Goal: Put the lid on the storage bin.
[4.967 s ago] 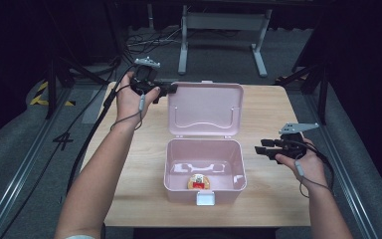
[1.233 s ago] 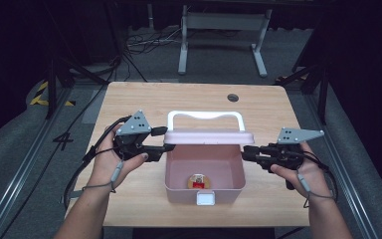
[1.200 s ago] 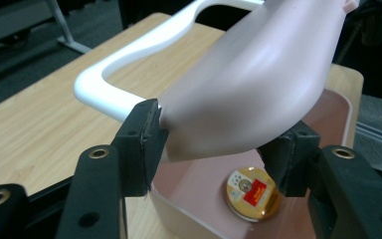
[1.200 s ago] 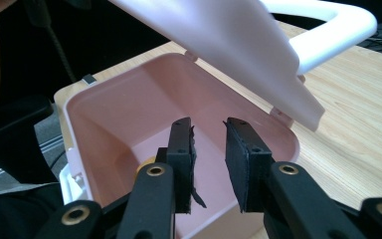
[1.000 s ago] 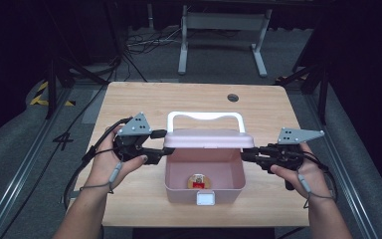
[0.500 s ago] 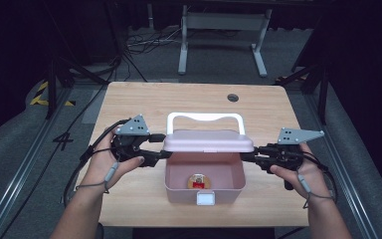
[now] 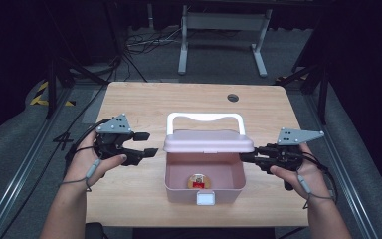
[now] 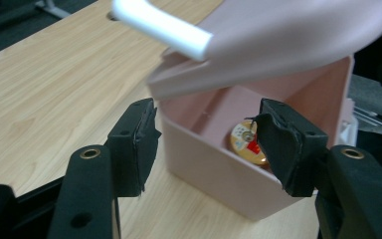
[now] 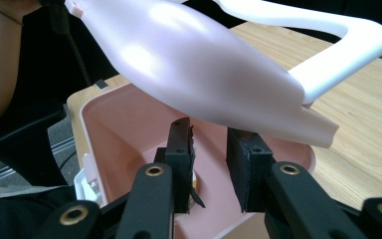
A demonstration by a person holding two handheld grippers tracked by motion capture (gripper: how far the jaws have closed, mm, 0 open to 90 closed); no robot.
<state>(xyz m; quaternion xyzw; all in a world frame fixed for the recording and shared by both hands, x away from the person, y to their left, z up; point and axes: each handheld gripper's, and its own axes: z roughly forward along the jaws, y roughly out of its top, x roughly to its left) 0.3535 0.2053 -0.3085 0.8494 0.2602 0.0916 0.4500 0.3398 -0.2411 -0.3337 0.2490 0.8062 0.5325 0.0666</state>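
Your pink box (image 7: 204,181) sits at the centre of the high view, toward the lower edge of the wooden surface (image 7: 144,99). Its lid (image 7: 209,142) is half lowered over the open body, with the white handle (image 7: 205,118) standing above it and the white latch (image 7: 205,199) on the lower wall. Inside, on the box floor, lies a small round item with red and gold markings (image 7: 197,181).

Your left hand-held gripper (image 7: 146,144) is at the left of the high view, level with the lid and just beside its left end, not touching it. Its jaws are spread wide; in the left gripper view the near corner of the box (image 8: 204,159) shows between them, and the round item (image 8: 246,142) appears beyond the right-hand pad.

Your right hand-held gripper (image 7: 242,157) is at the right of the high view, with its tips right at the lid's right end, just under the edge. In the right gripper view (image 9: 209,169) the jaws stand narrow, with a small gap and nothing clamped between them, while the lid (image 9: 199,64) hangs tilted just above them.
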